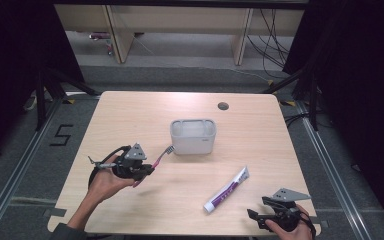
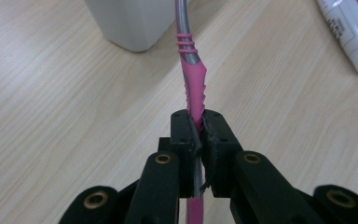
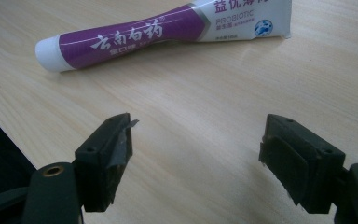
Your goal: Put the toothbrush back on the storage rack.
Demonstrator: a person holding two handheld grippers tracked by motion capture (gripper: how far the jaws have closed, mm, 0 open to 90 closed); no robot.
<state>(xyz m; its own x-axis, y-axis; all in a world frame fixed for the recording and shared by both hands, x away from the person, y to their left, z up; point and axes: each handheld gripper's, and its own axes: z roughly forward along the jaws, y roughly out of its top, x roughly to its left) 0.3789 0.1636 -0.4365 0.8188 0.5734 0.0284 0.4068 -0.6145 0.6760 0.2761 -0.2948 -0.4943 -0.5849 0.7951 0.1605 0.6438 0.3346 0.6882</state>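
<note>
In the high view the left gripper [image 1: 147,170] sits at the lower left of the frame, clenched on the pink handle of a toothbrush [image 1: 161,159] whose bristled head points up and right, ending just beside the lower left corner of a pale grey container [image 1: 193,136] that stands near the middle of the wooden table [image 1: 130,115]. The left gripper view shows the grip close up: the two black jaws press together on the ribbed pink handle at the centre of the frame, and the toothbrush [image 2: 192,79] runs upward from them, its handle turning silver-grey with thin pink rings before leaving the top edge; the container [image 2: 130,21] fills the upper left there. The right gripper [image 1: 254,216] rests at the lower right of the high view, released, with nothing between its jaws. A toothpaste tube [image 1: 226,190] lies flat on the table up and to the left of it, well apart from the toothbrush, its white cap toward the lower left. In the right gripper view the toothpaste tube [image 3: 168,30] crosses the top of the frame, purple near the cap with white Chinese characters, white at the far end with more Chinese characters and the word "PROBIOTIC"; the smaller print below is too fine to read. At the left edge of the high view a black "5" [image 1: 62,135] is marked on the floor.
</note>
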